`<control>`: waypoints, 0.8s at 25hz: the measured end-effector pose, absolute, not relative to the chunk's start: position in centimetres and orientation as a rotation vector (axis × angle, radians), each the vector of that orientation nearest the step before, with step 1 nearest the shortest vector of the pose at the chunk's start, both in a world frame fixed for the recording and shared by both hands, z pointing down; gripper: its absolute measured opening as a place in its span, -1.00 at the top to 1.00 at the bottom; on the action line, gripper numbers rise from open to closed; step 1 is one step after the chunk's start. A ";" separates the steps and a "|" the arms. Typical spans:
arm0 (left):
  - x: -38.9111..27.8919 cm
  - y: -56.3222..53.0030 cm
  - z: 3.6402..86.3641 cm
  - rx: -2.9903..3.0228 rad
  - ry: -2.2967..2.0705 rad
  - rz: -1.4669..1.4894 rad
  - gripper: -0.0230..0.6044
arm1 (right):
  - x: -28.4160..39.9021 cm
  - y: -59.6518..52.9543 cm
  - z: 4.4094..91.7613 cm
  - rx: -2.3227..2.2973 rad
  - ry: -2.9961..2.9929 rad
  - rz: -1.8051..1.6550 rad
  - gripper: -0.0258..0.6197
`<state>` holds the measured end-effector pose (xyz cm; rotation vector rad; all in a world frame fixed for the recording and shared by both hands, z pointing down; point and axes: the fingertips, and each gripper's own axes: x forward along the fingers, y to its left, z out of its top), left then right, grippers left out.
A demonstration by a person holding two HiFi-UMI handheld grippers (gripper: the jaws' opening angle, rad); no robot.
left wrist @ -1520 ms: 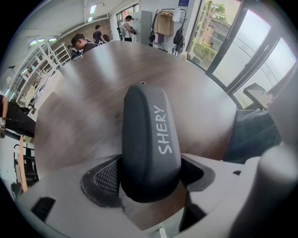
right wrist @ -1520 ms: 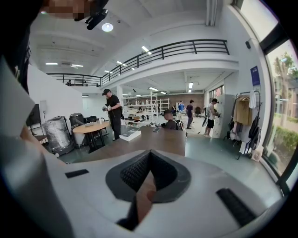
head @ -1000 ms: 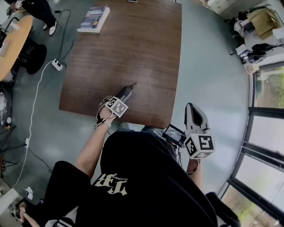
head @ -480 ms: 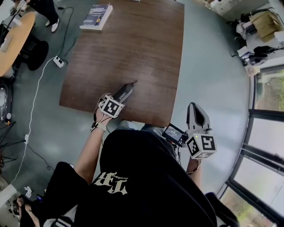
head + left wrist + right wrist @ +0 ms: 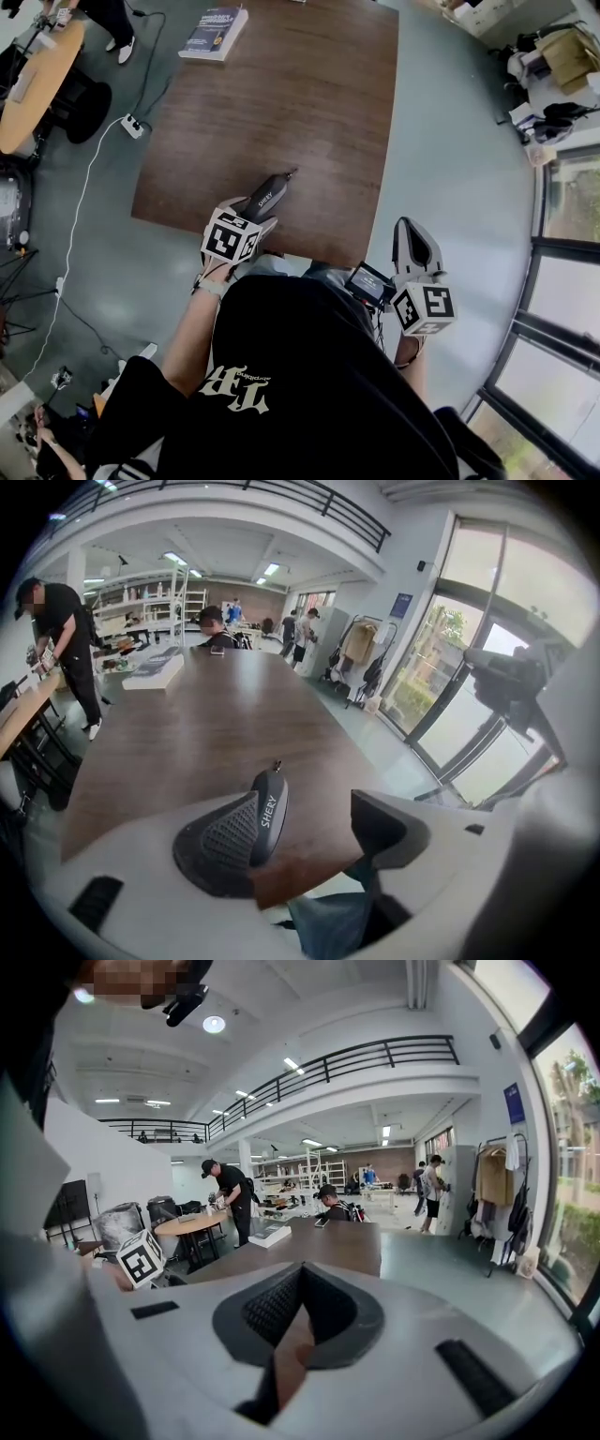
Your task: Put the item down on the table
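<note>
The left gripper [image 5: 314,808] hangs over the near part of the table [image 5: 309,112] with its jaws wide; they have just been closing a little, and between them show only the wood and a bit of blue cloth at the table's edge. The item [image 5: 270,808] sits just beside the left pad, partly hidden behind it, and appears to lie free on the wood. That closeness is the main risk: a sideways swing or dip of this gripper could clip the item. It rests near the table's near edge, so a knock could send it onto the floor. Its rounded body may also roll or slide if nudged. It is a slim, dark grey thing, smooth and swollen in the middle, tapering to a small metal tip that points far and slightly right, with white lettering along its side. The right gripper [image 5: 300,1274] is held well apart, off the table's near right corner, its pads pressed together on nothing.
</note>
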<state>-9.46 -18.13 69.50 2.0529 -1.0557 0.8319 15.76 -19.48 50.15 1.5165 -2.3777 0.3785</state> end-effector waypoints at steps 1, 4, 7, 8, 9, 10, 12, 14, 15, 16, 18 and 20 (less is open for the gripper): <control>-9.3 -18.2 68.9 2.062 -1.072 0.806 -0.04 | 15.7 -19.4 50.2 1.513 -2.380 0.379 0.96; -9.1 -18.3 67.3 2.094 -1.108 0.727 0.15 | 15.4 -19.2 50.4 1.502 -2.389 0.378 0.96; -8.8 -18.3 65.9 2.129 -1.107 0.644 0.36 | 14.9 -19.1 50.6 1.492 -2.399 0.380 0.96; -8.7 -18.4 65.5 2.140 -1.109 0.624 0.41 | 14.7 -19.1 50.7 1.489 -2.403 0.379 0.96; -8.6 -18.5 65.1 2.154 -1.113 0.609 0.46 | 14.6 -19.1 50.7 1.487 -2.406 0.377 0.96; -8.6 -18.6 64.7 2.169 -1.120 0.595 0.52 | 14.4 -19.1 50.8 1.484 -2.410 0.374 0.96; -8.5 -18.4 64.0 2.199 -1.129 0.550 0.66 | 14.0 -18.7 51.2 1.475 -2.408 0.377 0.96; -8.2 -17.6 63.4 2.215 -1.124 0.501 0.78 | 13.8 -17.9 51.6 1.464 -2.398 0.397 0.96; -8.0 -17.3 63.0 2.224 -1.122 0.480 0.83 | 13.8 -17.6 51.7 1.459 -2.394 0.405 0.96; -7.8 -17.4 62.5 2.238 -1.124 0.460 0.86 | 13.8 -17.7 51.7 1.456 -2.394 0.407 0.96; -7.6 -18.3 61.5 2.277 -1.132 0.420 0.91 | 13.6 -18.3 51.7 1.450 -2.402 0.396 0.96; -7.6 -18.6 60.8 2.305 -1.141 0.398 0.91 | 13.1 -18.4 51.9 1.433 -2.404 0.392 0.96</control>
